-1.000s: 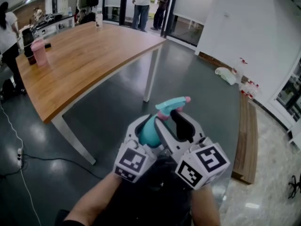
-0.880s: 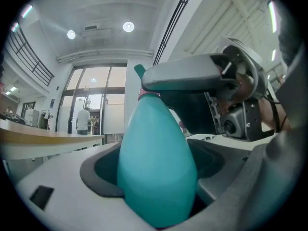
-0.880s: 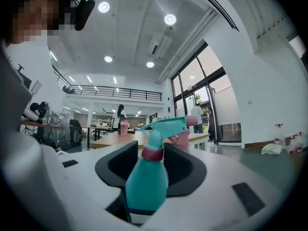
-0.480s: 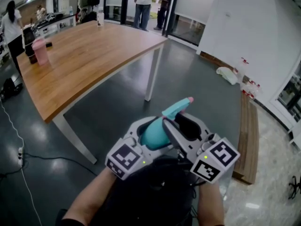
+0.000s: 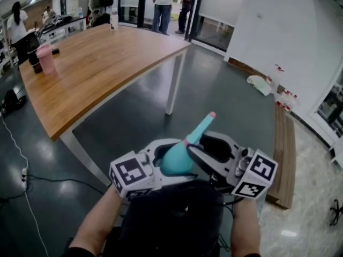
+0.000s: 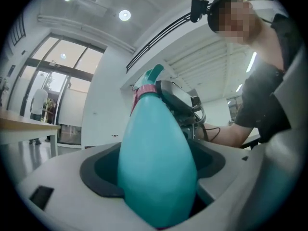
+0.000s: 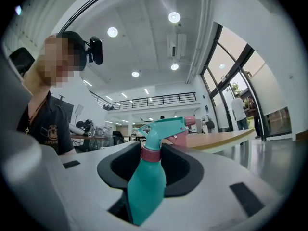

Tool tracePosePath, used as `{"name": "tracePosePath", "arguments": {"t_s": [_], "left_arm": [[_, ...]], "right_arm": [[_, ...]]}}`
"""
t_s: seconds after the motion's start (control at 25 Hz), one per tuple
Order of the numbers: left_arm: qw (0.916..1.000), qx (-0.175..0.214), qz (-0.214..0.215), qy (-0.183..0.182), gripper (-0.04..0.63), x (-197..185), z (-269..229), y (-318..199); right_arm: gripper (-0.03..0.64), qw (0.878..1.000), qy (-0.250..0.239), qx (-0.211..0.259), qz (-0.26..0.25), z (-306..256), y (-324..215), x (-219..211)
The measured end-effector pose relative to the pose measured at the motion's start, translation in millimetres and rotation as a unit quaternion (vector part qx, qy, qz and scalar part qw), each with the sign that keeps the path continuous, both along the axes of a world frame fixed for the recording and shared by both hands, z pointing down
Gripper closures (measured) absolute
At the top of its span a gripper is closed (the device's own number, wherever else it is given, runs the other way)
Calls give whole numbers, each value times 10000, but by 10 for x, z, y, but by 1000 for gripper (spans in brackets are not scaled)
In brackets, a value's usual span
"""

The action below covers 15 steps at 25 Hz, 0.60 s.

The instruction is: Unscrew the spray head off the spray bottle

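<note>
I hold a teal spray bottle (image 5: 174, 159) level between both grippers, in front of my body. My left gripper (image 5: 170, 164) is shut on its fat body (image 6: 156, 167), which fills the left gripper view. The teal spray head (image 5: 201, 128) with a pink nozzle tip (image 5: 213, 114) points up and away. My right gripper (image 5: 206, 148) has just been closing and is now shut round the neck, at the pink collar (image 7: 151, 154) under the spray head (image 7: 163, 126). In the left gripper view the right gripper (image 6: 180, 100) shows behind the bottle's top.
A long wooden table (image 5: 96, 63) stands at the left with a pink cup (image 5: 45, 58) on it. Several people (image 5: 161, 4) stand at the back by glass doors. A low wooden bench (image 5: 281, 154) runs along the right wall. A cable (image 5: 21, 175) lies on the dark floor.
Both grippers have turned: the left marker cube swung left, the right one right. The spray head now points more steeply up. The right jaws closed in on the neck.
</note>
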State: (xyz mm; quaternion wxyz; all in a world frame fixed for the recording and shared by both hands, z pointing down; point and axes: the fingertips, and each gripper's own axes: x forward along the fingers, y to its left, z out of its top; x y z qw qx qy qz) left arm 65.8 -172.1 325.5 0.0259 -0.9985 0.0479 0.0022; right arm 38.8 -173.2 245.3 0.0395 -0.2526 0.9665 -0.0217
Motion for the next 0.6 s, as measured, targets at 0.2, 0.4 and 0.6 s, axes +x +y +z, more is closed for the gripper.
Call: {"name": "tracePosePath", "arguments": {"t_s": [0.2,0.4,0.6], "left_arm": [[9992,28,408,50,178,2,38,122],[9984,57,547,125,178,9,22,169],[9995,172,263,84,178,10,30,89]], "right_arm": [[477,9995,71,132,-295,12,104,-9],[477,9988,90,200,-438,-4,158,4],[469,9990,286,325,-147,21,114,-2]]}}
